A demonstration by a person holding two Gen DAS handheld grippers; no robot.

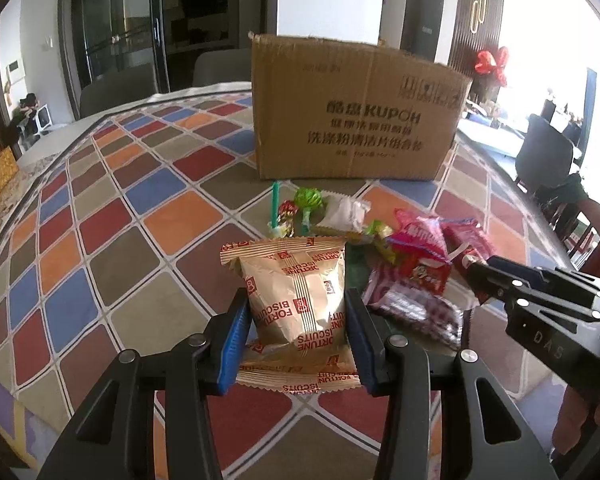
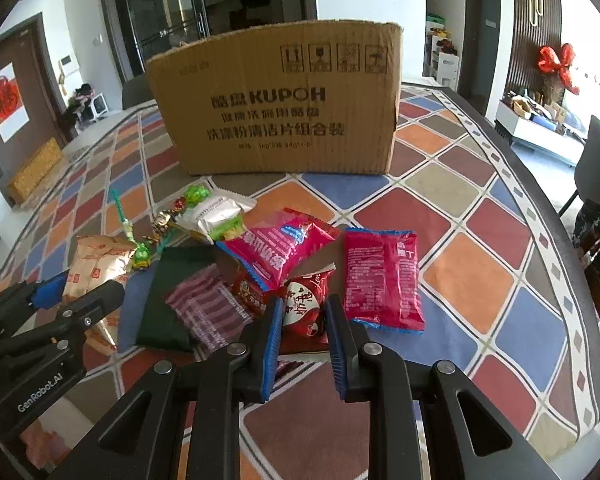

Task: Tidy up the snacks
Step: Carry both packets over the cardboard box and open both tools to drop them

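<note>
Glossy foil biscuit packet [image 1: 300, 300], matt cardboard box [image 1: 352, 112]

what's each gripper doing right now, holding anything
Left gripper: closed on the gold Fortune Biscuits packet.
Right gripper: closed around the small red snack packet.

One box [image 2: 276, 104], two lollipops [image 1: 307, 200]
</note>
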